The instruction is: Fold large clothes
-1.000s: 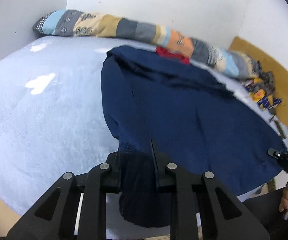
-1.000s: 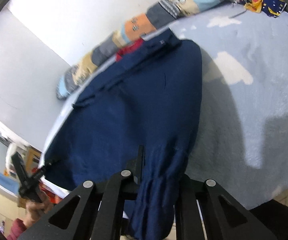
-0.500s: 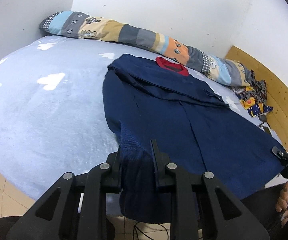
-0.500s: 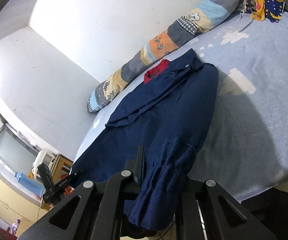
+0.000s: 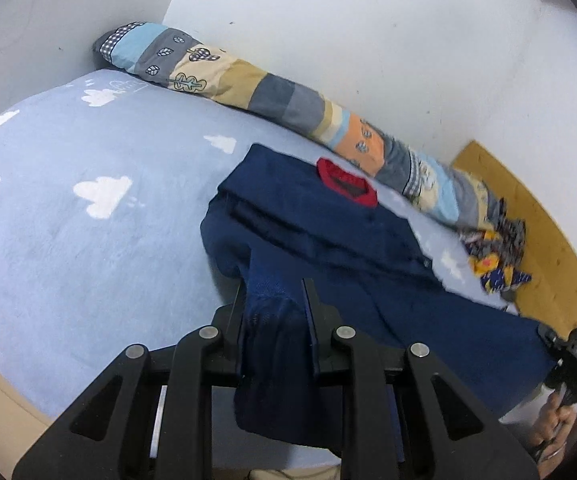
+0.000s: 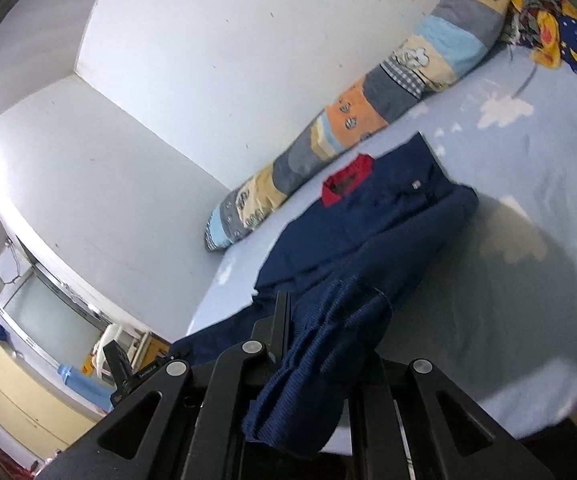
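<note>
We have a large navy-blue knit sweater with a red collar (image 5: 368, 264) spread on the pale-blue cloud-print bed (image 5: 68, 240), its collar at the far end beside the long striped patchwork bolster (image 5: 288, 108) that lies along the white wall. Its near hem hangs lifted off the near edge of the bed, one corner in each claw.

Starting at the left, the main risk we see is slippage. The left claw (image 5: 274, 296) grips only a bunched ribbed corner, with a loose tail of cloth drooping below the fingers. If we carry the hem toward the collar unevenly, that bunch could slide out, or the fold could land skewed. The sleeves already laid across the chest could also drag out of place if the lifted cloth pulls on them.

Further right, the heap of yellow and blue patterned clothes (image 5: 496, 264) lies near the sweater's far right edge, so a wide swing might catch it.

The left claw is pressed together on the left hem corner, fingers narrowly apart with fabric filling the gap. The right claw (image 6: 324, 320) is likewise pinching the right hem corner. Only its left finger shows clearly, as folded ribbing drapes over the other, so we judge the grip from the cloth hanging taut from it.
</note>
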A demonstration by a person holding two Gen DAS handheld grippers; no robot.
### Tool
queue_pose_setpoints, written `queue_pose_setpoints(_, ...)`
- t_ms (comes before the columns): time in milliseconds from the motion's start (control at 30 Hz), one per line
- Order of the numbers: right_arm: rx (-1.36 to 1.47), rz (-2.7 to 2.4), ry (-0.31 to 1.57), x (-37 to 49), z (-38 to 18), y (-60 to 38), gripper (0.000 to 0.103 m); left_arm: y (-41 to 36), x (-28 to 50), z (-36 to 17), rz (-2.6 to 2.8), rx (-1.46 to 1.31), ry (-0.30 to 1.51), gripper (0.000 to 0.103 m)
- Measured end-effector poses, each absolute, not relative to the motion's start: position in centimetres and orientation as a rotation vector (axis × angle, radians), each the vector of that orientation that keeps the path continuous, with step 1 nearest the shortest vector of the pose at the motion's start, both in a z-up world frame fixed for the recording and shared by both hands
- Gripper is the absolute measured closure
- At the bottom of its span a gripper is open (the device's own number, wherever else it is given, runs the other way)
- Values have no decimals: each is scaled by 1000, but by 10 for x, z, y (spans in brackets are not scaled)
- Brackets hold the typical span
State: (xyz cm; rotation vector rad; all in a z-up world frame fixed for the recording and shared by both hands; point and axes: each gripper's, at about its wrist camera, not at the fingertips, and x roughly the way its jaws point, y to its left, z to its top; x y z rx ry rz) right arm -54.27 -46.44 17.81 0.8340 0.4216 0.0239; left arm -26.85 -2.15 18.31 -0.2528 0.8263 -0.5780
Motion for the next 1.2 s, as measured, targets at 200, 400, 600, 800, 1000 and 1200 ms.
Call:
queue_pose_setpoints(200,819,28,409,-534,191,-469,95,-27,-260,199,-565,-238,791,83)
queue_pose_setpoints(400,798,25,406,-530,198,-468,95,-33,-258,207,-565,-225,772,83)
queue_pose_setpoints(600,809,37,387,-523,208,-475,95,-31,-246,215,-563,-275,776,83)
queue_pose_setpoints(800,869,33,367,-511,217,-492,95,-38,-226,228,-559,-302,759,82)
queue_pose_setpoints(1000,894,36,356,-484,232,-509,95,-55,-198,241,-549,-308,754,82)
queue_pose_setpoints(1200,876,13,351,-446,244,-533,94,-81,-162,247,-539,-276,741,81)
